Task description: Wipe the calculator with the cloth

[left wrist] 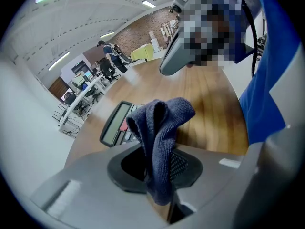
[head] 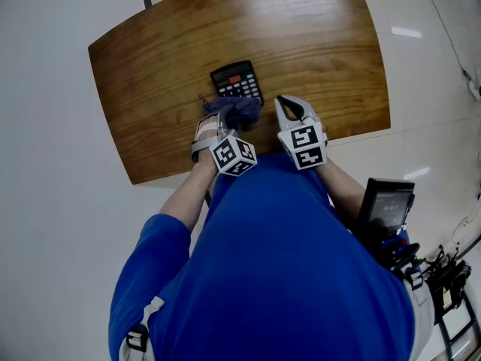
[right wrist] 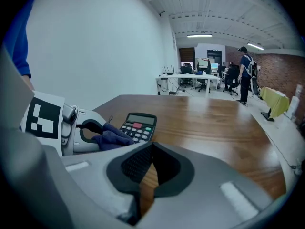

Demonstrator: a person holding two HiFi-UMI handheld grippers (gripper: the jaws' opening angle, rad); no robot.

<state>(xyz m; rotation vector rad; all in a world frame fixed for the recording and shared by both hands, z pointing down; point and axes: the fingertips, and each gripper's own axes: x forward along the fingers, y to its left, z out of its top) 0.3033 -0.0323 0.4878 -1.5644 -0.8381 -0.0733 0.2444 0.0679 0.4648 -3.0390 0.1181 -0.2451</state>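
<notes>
A black calculator [head: 237, 81] lies flat on the wooden table [head: 150, 59], its display towards the far side. My left gripper [head: 223, 120] is shut on a dark blue cloth [head: 239, 111], which bunches up just short of the calculator's near edge. In the left gripper view the cloth [left wrist: 162, 128] stands folded between the jaws, with the calculator [left wrist: 118, 124] just behind it. My right gripper [head: 291, 110] hovers to the right of the cloth, shut and holding nothing. From the right gripper view, the calculator [right wrist: 138, 126] and cloth [right wrist: 112, 138] lie to the left.
The table's near edge [head: 248, 164] runs under both grippers, with pale floor [head: 52, 164] all around. A black device [head: 387, 205] hangs at the person's right hip. Desks and people stand far off in the room [right wrist: 224, 75].
</notes>
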